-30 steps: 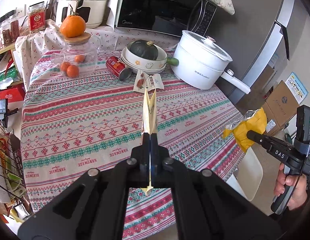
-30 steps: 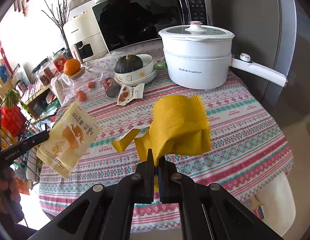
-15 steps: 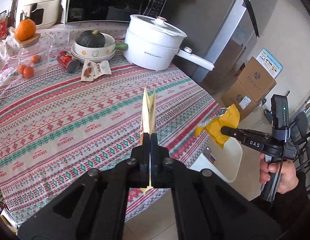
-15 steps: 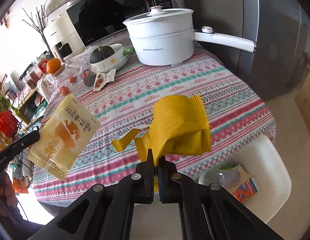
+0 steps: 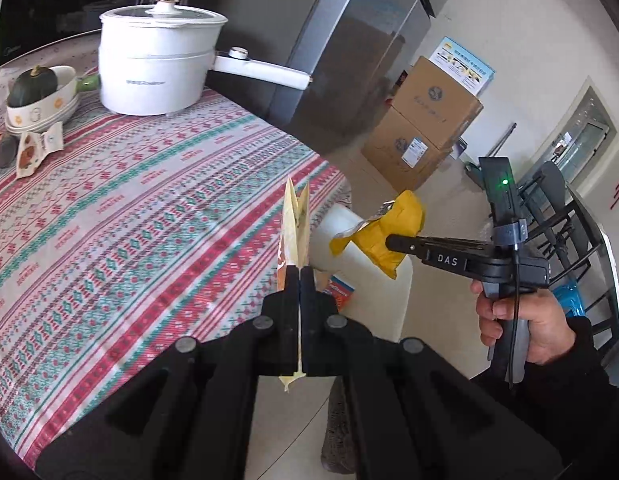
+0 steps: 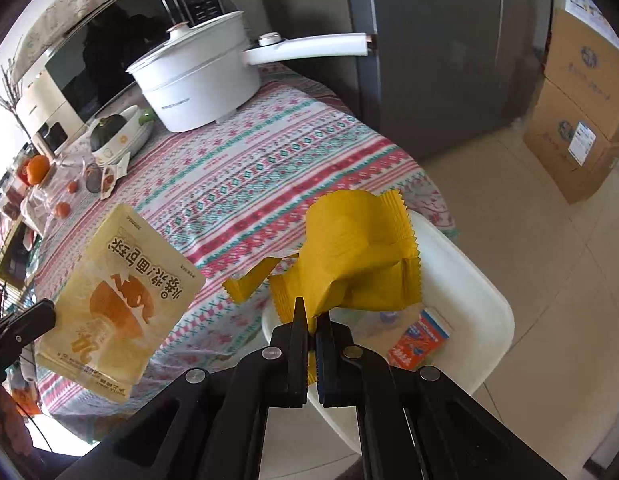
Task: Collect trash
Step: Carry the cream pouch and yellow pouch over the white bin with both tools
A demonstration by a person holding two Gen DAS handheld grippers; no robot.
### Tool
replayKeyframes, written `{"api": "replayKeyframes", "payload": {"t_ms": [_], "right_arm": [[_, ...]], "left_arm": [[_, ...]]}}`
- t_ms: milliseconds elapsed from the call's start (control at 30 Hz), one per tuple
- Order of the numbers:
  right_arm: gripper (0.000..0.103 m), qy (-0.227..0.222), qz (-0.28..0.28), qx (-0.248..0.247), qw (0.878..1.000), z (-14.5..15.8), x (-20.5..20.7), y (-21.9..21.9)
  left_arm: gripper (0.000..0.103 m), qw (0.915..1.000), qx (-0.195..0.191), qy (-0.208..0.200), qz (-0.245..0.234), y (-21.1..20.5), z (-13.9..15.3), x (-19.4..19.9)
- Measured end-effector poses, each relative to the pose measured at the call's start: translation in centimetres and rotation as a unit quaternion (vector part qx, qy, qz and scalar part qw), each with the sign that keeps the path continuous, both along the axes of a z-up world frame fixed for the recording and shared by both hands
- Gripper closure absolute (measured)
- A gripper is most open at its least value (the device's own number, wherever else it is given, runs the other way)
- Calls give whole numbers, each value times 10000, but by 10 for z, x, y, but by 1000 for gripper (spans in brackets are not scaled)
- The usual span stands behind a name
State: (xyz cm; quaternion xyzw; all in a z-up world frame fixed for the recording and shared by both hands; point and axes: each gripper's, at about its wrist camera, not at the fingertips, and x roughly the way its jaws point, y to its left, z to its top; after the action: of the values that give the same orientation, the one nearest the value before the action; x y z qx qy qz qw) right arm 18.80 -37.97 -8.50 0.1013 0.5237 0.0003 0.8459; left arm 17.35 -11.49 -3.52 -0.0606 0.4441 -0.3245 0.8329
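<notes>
Both wrappers are light, crinkly film. The left gripper [image 5: 299,276] has its jaws clamped on the cream snack pouch [image 6: 113,300] at its edge. The right gripper [image 6: 312,320] pinches the yellow wrapper [image 6: 357,256] above the white bin [image 6: 469,304] by the surface's corner.

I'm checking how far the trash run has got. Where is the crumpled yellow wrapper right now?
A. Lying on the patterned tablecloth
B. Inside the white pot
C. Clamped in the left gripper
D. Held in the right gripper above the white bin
D: the right gripper has its jaws shut on the crumpled yellow wrapper, which hangs over the white bin beside the table.
</notes>
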Motion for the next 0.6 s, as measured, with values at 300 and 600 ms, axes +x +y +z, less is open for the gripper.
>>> {"api": "replayKeyframes", "payload": {"t_ms": [300, 600], "right_arm": [[100, 358, -390, -158, 9985, -16, -17, -46], [99, 646, -559, -235, 9961, -26, -28, -71]], "left_arm": [[103, 9990, -163, 197, -374, -69, -18, 9], [103, 9984, 127, 392, -395, -108, -61, 21]]}}
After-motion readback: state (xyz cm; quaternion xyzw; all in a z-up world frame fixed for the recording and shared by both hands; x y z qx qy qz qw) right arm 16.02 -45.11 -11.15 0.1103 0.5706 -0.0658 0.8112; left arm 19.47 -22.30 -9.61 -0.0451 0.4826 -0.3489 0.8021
